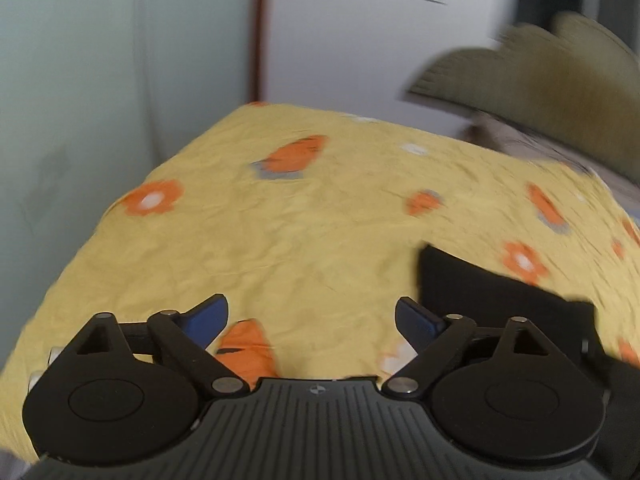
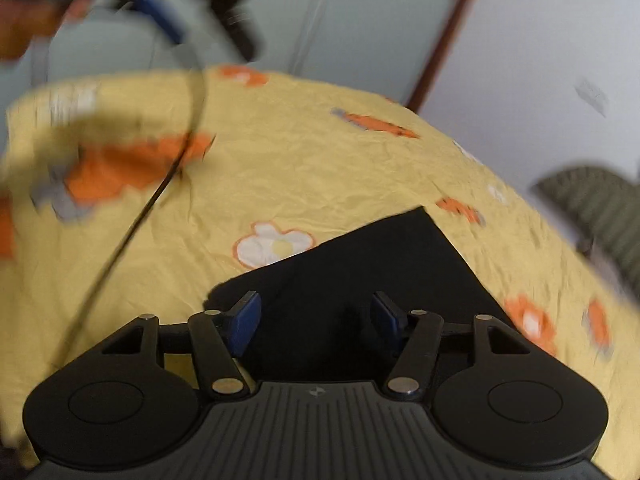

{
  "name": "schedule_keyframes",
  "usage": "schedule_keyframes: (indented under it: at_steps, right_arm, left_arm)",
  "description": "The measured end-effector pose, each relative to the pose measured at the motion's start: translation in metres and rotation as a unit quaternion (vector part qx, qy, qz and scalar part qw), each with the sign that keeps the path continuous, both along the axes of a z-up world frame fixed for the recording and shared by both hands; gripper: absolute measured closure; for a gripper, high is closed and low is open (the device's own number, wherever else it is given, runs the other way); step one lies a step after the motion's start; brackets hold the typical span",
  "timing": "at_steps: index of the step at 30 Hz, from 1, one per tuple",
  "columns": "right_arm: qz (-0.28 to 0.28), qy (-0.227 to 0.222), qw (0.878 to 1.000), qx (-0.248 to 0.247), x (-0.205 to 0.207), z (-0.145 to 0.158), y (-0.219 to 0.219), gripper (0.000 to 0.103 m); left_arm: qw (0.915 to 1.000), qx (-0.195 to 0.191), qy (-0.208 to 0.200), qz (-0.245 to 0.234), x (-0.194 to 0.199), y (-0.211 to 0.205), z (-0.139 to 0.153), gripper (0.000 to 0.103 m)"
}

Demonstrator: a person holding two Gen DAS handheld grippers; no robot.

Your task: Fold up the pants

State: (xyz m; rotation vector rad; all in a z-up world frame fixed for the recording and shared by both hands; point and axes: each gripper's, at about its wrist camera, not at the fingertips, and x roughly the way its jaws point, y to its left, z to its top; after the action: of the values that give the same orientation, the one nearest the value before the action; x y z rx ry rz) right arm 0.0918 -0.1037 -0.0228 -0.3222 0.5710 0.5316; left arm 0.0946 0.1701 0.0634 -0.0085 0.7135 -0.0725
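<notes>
The black pants lie folded flat on a yellow sheet with orange flowers. One square corner of them points toward the far side. My right gripper hovers over their near part with its blue pads apart and pressing on nothing. In the left wrist view the pants lie to the right of my left gripper. That gripper stands wide open over bare sheet and holds nothing. The left gripper also shows as a blur at the top left of the right wrist view.
An olive striped cushion lies at the far right of the bed, also in the right wrist view. Pale cabinet doors and a brown vertical strip stand behind the bed. A thin dark cable hangs across the sheet at left.
</notes>
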Motion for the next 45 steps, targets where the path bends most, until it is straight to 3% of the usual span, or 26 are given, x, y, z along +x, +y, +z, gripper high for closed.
schedule_keyframes:
  at_steps: [3, 6, 8, 9, 11, 13, 17, 20, 23, 26, 28, 31, 34, 38, 45]
  right_arm:
    - [-0.093, 0.000, 0.995, 0.037, -0.007, 0.003, -0.045, 0.042]
    - [-0.173, 0.034, 0.982, 0.065, -0.008, -0.008, -0.088, 0.042]
    - [-0.181, 0.066, 0.979, 0.059, -0.007, -0.022, -0.104, 0.042]
    - [-0.181, 0.066, 0.980, 0.056, -0.010, -0.023, -0.106, 0.043]
    - [-0.190, 0.049, 0.979, 0.056, -0.021, -0.015, -0.105, 0.042]
    - [-0.190, 0.026, 0.979, 0.064, -0.025, -0.010, -0.107, 0.042]
    - [-0.217, 0.030, 0.976, 0.004, -0.013, -0.031, -0.115, 0.042]
    - [-0.248, 0.046, 0.965, 0.065, -0.014, -0.023, -0.137, 0.041]
    - [-0.228, 0.024, 0.969, 0.093, -0.025, -0.013, -0.137, 0.041]
    - [-0.217, 0.044, 0.973, 0.072, -0.016, -0.028, -0.128, 0.041]
    - [-0.226, 0.034, 0.973, 0.040, -0.013, -0.039, -0.123, 0.039]
    - [-0.247, 0.036, 0.967, 0.040, -0.012, -0.030, -0.123, 0.039]
    - [-0.228, 0.023, 0.972, 0.053, -0.024, -0.021, -0.115, 0.038]
    - [-0.211, 0.032, 0.977, 0.028, -0.017, -0.035, -0.105, 0.038]
    - [-0.230, 0.038, 0.972, 0.030, -0.010, -0.036, -0.113, 0.037]
  left_arm:
    - [0.9973, -0.003, -0.029, -0.067, -0.011, -0.041, -0.006, 0.001]
    - [0.9947, -0.009, -0.022, -0.100, -0.005, -0.087, -0.034, 0.003]
    - [0.9930, -0.007, -0.009, -0.117, 0.005, -0.115, -0.062, 0.007]
    - [0.9933, 0.002, 0.009, -0.115, 0.012, -0.126, -0.078, 0.015]
    - [0.9926, 0.018, 0.052, -0.108, 0.024, -0.141, -0.108, 0.025]
    - [0.9940, 0.009, 0.059, -0.092, 0.026, -0.144, -0.125, 0.024]
    - [0.9968, 0.005, 0.042, -0.068, 0.022, -0.142, -0.126, 0.014]
    - [0.9970, 0.028, 0.035, -0.063, 0.018, -0.147, -0.126, 0.010]
    - [0.9970, 0.042, 0.028, -0.059, 0.015, -0.150, -0.124, 0.006]
    - [0.9972, 0.043, 0.026, -0.055, 0.015, -0.151, -0.125, 0.005]
    - [0.9972, 0.042, 0.028, -0.055, 0.015, -0.151, -0.125, 0.005]
    - [0.9971, 0.046, 0.026, -0.055, 0.015, -0.150, -0.126, 0.003]
    - [0.9973, 0.047, 0.023, -0.052, 0.014, -0.151, -0.127, 0.001]
    - [0.9976, 0.046, 0.021, -0.047, 0.013, -0.151, -0.128, 0.000]
    - [0.9971, 0.056, 0.015, -0.049, 0.012, -0.153, -0.128, 0.000]
